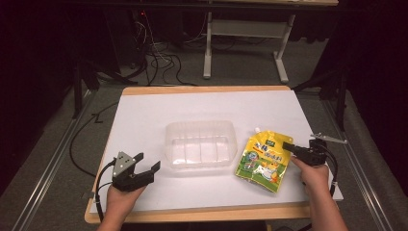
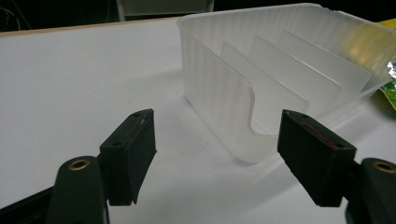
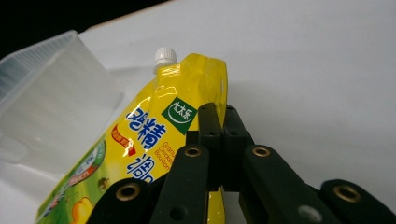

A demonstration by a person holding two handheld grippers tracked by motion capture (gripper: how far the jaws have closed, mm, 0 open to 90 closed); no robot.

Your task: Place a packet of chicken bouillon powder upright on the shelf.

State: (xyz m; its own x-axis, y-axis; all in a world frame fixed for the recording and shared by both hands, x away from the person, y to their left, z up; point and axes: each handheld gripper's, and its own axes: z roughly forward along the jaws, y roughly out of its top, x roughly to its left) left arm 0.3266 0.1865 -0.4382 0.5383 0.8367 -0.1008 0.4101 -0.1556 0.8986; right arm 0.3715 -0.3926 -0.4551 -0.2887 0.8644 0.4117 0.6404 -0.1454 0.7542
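At the table's near edge the left gripper (image 1: 147,165) rests with its jaws spread wide and empty, just short of the clear plastic bin (image 1: 201,144), while the right gripper (image 1: 288,145) is clamped on the edge of the yellow spouted pouch (image 1: 262,161) lying beside that bin on the white tabletop (image 1: 202,103).

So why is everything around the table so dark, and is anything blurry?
High view: light falls on the white table, surroundings dim. Left gripper view: the black gripper looks soft, the clear ribbed plastic bin sharper. Right gripper view: glare on the yellow spouted pouch.
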